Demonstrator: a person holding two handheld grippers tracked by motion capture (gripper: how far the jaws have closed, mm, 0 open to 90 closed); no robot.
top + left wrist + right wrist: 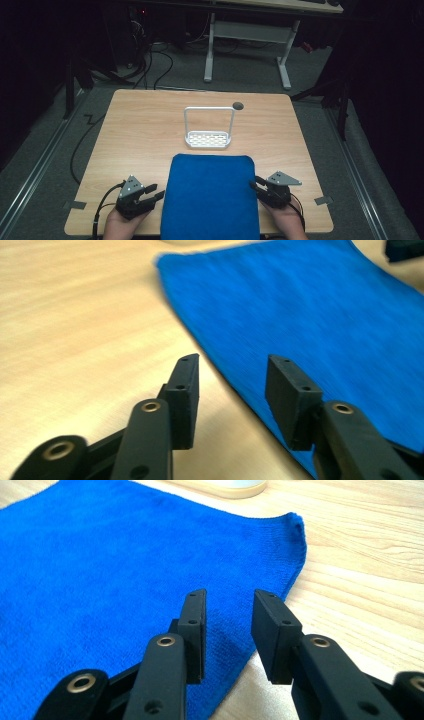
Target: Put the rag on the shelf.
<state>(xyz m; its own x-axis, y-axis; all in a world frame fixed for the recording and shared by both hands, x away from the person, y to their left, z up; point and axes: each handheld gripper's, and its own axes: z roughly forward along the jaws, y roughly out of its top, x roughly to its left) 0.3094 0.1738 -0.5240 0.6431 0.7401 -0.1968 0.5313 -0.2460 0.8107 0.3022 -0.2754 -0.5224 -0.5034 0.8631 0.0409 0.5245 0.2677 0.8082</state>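
A blue towel (pixel 210 195) lies flat on the near middle of the wooden table (pixel 145 130), its near end hanging over the front edge. My left gripper (pixel 154 192) stands open just left of the towel's left edge; in the left gripper view (pixel 230 382) its jaws straddle that edge of the towel (pixel 320 315). My right gripper (pixel 256 183) is open at the towel's right edge. In the right gripper view (pixel 229 617) its jaws hover above the border of the towel (pixel 115 560), near the far right corner.
A white perforated rack (pixel 207 138) with a tall wire handle stands beyond the towel. A round cable hole (pixel 238 105) sits near the far edge. Tape marks (pixel 74 204) lie at the front corners. A desk frame (pixel 247 45) and cables stand on the floor behind.
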